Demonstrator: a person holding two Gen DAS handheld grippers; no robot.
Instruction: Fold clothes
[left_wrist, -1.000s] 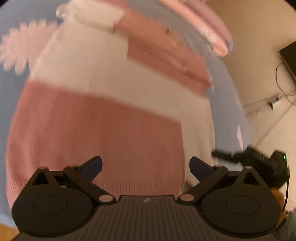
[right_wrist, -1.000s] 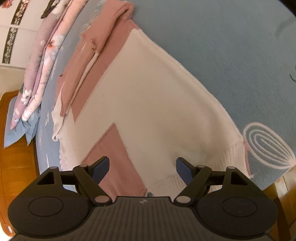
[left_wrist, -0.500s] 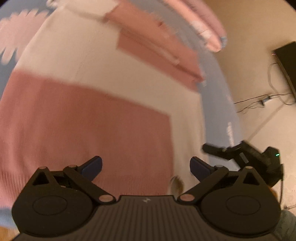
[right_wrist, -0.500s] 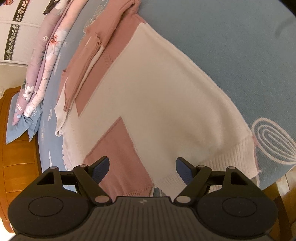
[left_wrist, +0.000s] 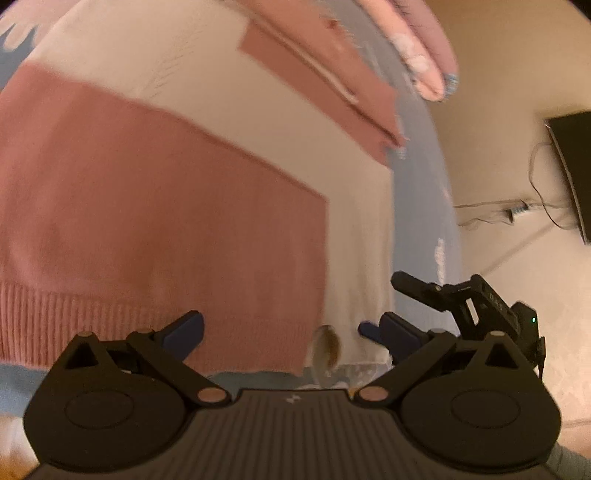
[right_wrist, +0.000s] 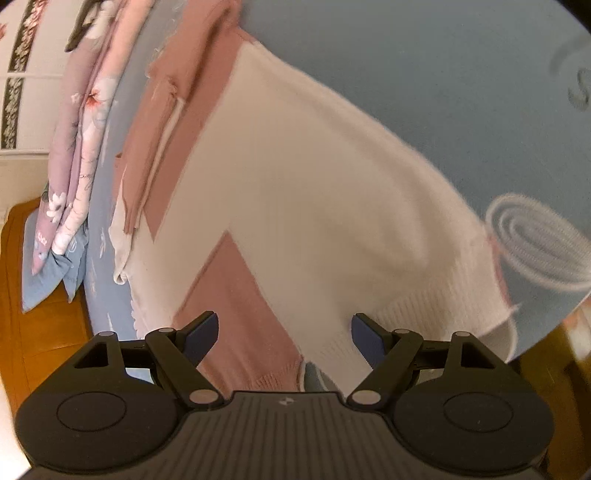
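Note:
A pink and cream knit sweater (left_wrist: 166, 206) lies spread flat on a blue bedsheet (left_wrist: 421, 192). My left gripper (left_wrist: 290, 332) hovers open just above the ribbed pink hem (left_wrist: 110, 317), with nothing between its fingers. In the right wrist view the same sweater (right_wrist: 314, 206) fills the middle. My right gripper (right_wrist: 283, 332) stands open over the hem where the pink panel meets the cream one (right_wrist: 280, 362), not pinching the cloth. The right gripper's black body (left_wrist: 480, 306) shows at the right of the left wrist view, beside the sweater's cream corner.
Folded floral bedding (right_wrist: 81, 147) is piled along the bed's far side, with a blue pillow (right_wrist: 40, 280) over a wooden surface (right_wrist: 44, 350). A dark screen (left_wrist: 572, 166) and cables (left_wrist: 517, 210) lie on the floor beyond the bed edge.
My left gripper has sunk toward the pink hem and tilted, so the sweater looks larger. The right gripper is still open and has barely moved; its body shows nearer in the left view.

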